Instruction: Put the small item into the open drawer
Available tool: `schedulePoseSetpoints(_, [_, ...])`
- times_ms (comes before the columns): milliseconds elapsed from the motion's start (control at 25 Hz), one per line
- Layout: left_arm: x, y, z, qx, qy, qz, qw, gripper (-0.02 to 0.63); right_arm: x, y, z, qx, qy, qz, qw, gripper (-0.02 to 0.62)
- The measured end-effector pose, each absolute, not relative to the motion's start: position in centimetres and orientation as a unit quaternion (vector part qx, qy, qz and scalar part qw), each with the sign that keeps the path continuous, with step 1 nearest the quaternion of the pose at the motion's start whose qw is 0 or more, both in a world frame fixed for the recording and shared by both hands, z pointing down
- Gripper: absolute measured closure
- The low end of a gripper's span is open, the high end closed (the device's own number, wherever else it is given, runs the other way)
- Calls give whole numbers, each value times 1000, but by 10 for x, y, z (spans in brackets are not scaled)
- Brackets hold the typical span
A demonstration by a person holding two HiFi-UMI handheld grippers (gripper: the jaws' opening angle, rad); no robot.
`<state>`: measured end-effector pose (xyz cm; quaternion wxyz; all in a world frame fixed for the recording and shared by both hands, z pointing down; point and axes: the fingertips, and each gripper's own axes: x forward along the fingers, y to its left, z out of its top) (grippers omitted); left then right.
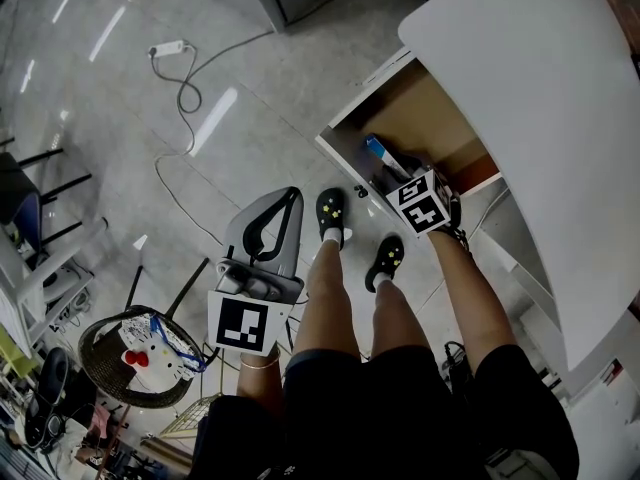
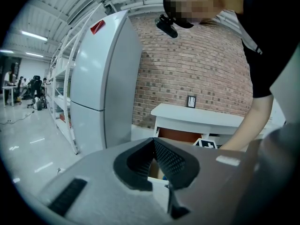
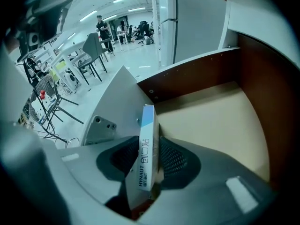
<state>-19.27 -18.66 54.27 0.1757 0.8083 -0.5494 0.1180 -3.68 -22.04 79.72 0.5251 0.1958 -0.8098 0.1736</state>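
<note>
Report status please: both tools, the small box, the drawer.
Left tool shut, empty. Right tool open over drawer, small box standing between its jaws, ungripped. Nothing in the way.

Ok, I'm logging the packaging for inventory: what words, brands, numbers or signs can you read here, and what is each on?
"HYNAUT": on the narrow edge of the small box, in the right gripper view.
"创口贴": on the same edge, above the brand.
Marker cubes: black-and-white square patterns only, no words.
Framed sign on the brick wall: too small to read.
Red label on the fridge: too blurred to read.
</note>
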Motion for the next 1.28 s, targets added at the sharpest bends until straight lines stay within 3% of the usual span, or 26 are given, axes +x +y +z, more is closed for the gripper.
schedulePoseSetpoints(520, [-179,-179,525,814,-546,112,162,614,-35,-217,763,216,-827,171,490,445])
schedulePoseSetpoints(1000, [-169,-172,504,815,-548,108,154,614,-28,-215,711,260,-844,174,434,581])
schedulePoseSetpoints(1280, [-169,-173,488,810,-558,98,148,614,-28,-217,660,297,-865,182,361,583])
